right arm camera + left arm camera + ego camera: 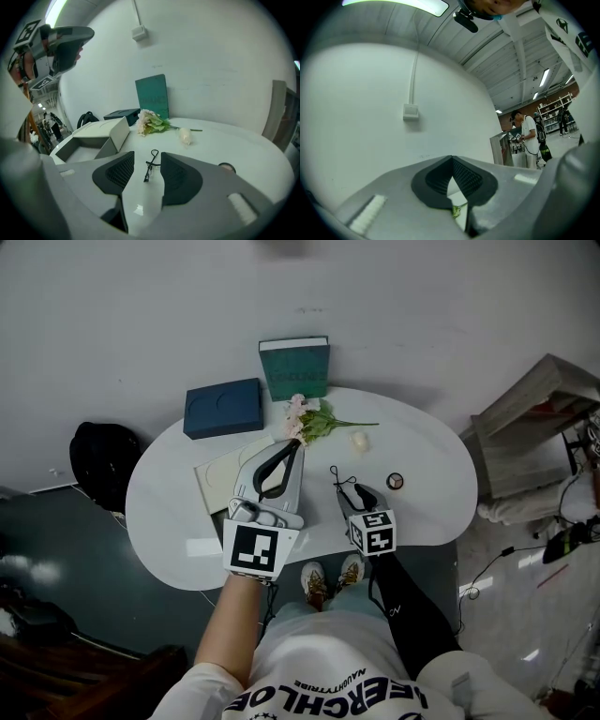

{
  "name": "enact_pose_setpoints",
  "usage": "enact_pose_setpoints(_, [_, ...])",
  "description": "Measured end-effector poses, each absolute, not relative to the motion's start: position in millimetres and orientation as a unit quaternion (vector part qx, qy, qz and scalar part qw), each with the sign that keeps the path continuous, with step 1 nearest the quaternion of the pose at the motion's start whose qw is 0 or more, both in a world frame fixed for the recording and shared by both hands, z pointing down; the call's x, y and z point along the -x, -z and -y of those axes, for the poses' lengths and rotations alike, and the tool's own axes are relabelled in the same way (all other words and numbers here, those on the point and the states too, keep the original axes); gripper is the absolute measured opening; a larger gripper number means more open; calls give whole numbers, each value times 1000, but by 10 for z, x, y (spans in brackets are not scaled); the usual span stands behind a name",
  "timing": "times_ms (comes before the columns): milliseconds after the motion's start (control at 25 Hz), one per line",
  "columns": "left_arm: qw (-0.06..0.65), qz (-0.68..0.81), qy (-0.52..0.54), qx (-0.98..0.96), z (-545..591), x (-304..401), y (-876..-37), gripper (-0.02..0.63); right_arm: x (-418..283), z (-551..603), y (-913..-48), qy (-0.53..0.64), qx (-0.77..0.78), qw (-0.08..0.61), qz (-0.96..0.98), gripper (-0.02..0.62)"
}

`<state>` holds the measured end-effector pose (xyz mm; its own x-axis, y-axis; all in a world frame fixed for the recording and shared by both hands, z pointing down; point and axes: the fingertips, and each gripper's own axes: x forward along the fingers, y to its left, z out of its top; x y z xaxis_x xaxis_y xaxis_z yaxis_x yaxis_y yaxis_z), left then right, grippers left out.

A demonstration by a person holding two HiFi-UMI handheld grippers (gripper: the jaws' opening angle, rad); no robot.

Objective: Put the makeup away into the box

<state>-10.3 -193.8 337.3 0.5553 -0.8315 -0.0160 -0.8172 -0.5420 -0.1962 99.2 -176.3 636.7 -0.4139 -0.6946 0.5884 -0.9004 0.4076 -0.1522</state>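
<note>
A black eyelash curler [337, 475] [150, 165] lies on the white table [433, 442]. My right gripper [349, 487] [146, 164] hovers just short of it, open, with the curler seen in the gap ahead and no pad touching it. A small round compact [396, 481] [226, 166] sits to its right and a pale sponge [359, 440] [185, 135] farther back. The open white box [217, 474] [89, 140] stands at the left, partly under my left gripper [298, 446] [451, 161]. That gripper is held high, pointing level, its tips touching and nothing between them.
Pink flowers [307, 418] [151, 123] lie mid-table. A teal box [294, 367] [152, 96] stands upright against the wall, a dark blue box [223, 407] [123, 114] beside it. A black bag [103, 456] rests on the floor at left. A person stands far off in the left gripper view.
</note>
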Motion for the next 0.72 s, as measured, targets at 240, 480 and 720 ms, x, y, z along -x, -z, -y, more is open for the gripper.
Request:
enact_pose_setpoints(240, [87, -472, 49, 876, 1899, 157, -3431, 3, -973, 1747, -6708, -263, -484, 244, 798, 207])
enact_pose_setpoints(480, [75, -482, 53, 872, 1871, 226, -3498, 3, -914, 1794, -6946, -274, -487, 262, 787, 182])
enact_pose_setpoints(720, [75, -484, 58, 870, 1845, 266, -3553, 3, -904, 1772, -6885, -239, -489, 272, 794, 45])
